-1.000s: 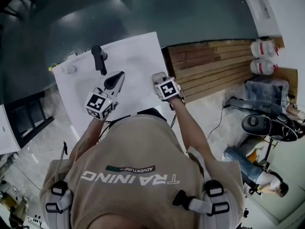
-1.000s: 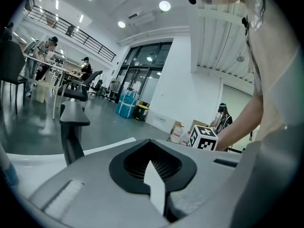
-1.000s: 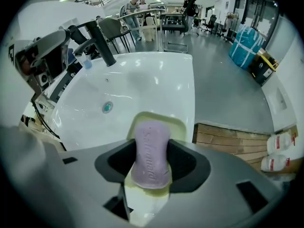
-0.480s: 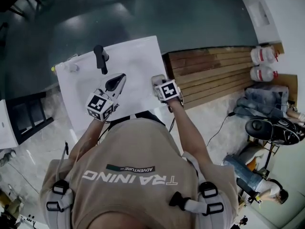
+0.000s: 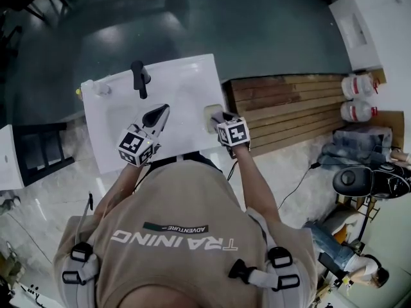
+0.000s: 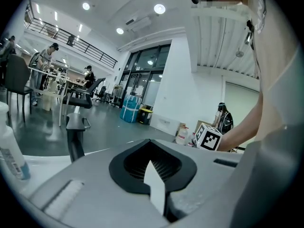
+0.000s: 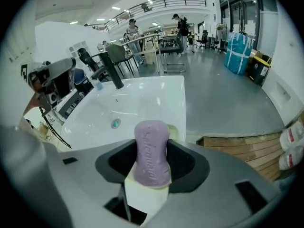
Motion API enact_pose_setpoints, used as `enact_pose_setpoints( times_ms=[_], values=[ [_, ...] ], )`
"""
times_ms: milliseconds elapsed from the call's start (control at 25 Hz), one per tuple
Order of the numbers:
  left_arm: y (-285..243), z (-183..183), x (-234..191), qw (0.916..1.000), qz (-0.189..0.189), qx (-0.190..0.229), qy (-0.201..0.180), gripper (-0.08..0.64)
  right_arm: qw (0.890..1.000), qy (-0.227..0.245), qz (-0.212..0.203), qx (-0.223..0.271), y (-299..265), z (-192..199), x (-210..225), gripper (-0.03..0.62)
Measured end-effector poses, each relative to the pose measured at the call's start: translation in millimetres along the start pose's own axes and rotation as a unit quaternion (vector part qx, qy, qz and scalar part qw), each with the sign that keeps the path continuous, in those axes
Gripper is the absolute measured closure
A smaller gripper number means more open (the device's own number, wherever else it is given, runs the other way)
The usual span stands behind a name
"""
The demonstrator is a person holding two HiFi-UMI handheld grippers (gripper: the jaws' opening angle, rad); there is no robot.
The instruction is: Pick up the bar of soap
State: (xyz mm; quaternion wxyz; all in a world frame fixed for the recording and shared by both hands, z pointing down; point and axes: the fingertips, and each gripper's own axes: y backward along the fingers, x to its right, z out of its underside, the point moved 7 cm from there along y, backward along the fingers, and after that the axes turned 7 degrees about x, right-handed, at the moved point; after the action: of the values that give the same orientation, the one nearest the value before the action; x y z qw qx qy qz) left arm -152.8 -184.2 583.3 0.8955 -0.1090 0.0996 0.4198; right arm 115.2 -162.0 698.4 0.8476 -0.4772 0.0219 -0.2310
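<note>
Soap bar (image 7: 152, 153) gripped at right edge of sink (image 7: 147, 91).

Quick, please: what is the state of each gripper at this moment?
The left gripper: closed, nothing between its fingers.
The right gripper: closed on the bar of soap.

Light: bright indoor, ceiling lamps (image 6: 159, 8) at twelve o'clock, left gripper view.
Glare: white sink (image 5: 186, 82) washes out, head view.
Edges: fisheye bending, black corners.
Focus: close foreground soft.
</note>
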Motion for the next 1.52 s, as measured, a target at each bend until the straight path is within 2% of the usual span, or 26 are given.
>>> enact_pose_setpoints(
  times_ms=[240, 520, 840, 1160, 1320, 1520],
  values=[
    [0, -7, 12, 0.9999, -0.005, -0.001, -0.013, 0.568, 0.998, -0.014, -0.018, 0.059, 30, 0, 1, 0.393],
    [0, -21, 17, 0.9992, -0.017, 0.001, -0.036, 0.568, 0.987, 0.0, -0.055, 0.154, 63, -39, -18, 0.393],
    [2, -42, 33, 0.997, -0.063, 0.024, -0.039, 0.568, 0.958, 0.045, -0.121, 0.254, 100, -82, -29, 0.393],
    [17, -65, 42, 0.9882, -0.131, 0.063, -0.047, 0.568, 0.923, 0.084, -0.185, 0.328, 128, -116, -39, 0.393],
    [27, -74, 41, 0.9848, -0.146, 0.08, -0.051, 0.568, 0.907, 0.094, -0.201, 0.359, 133, -135, -53, 0.393],
    [39, -94, 39, 0.9827, -0.141, 0.101, -0.066, 0.568, 0.895, 0.11, -0.205, 0.382, 149, -149, -71, 0.393]
  ],
)
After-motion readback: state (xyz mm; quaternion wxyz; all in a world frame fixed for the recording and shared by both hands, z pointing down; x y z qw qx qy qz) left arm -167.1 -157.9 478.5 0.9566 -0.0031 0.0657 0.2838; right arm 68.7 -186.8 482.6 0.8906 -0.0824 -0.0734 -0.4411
